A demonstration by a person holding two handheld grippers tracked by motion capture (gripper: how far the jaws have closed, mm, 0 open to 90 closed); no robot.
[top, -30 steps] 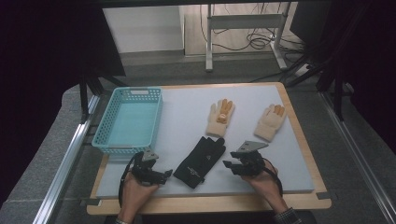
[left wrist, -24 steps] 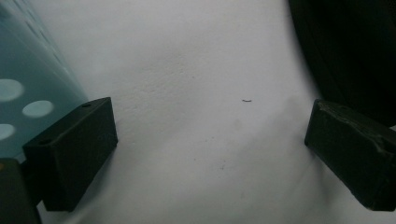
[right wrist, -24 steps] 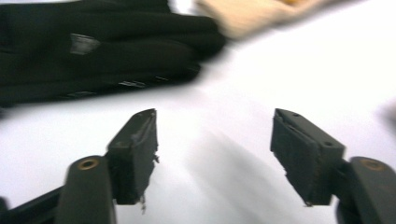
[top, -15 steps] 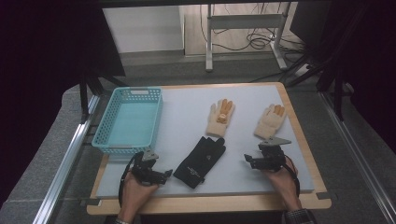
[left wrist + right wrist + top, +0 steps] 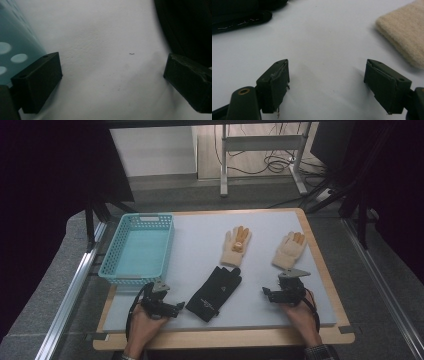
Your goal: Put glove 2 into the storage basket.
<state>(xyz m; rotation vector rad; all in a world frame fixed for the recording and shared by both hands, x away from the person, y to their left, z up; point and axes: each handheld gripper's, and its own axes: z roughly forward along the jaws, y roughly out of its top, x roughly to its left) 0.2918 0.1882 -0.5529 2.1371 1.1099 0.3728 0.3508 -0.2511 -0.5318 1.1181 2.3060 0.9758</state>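
Observation:
A black glove (image 5: 215, 292) lies flat on the grey mat (image 5: 195, 250) near the front middle. Behind it lie two beige gloves with orange palms, one in the middle (image 5: 236, 245) and one to the right (image 5: 290, 249). My left gripper (image 5: 176, 309) rests just left of the black glove, open, with bare mat between its jaws (image 5: 112, 82). My right gripper (image 5: 266, 293) sits in front of the right beige glove, open; its jaws have just been opening, with only mat between them (image 5: 325, 85). The black glove (image 5: 239, 15) and a beige glove's cuff (image 5: 404, 35) lie beyond its tips.
A teal plastic basket (image 5: 137, 247) stands empty at the left of the mat, its perforated wall (image 5: 15, 47) close to my left gripper. The mat sits on a wooden board (image 5: 225, 337) with metal rails on both sides.
My right gripper has moved to the right, away from the black glove's edge, to a spot in front of the right beige glove. The left hand has stayed put.

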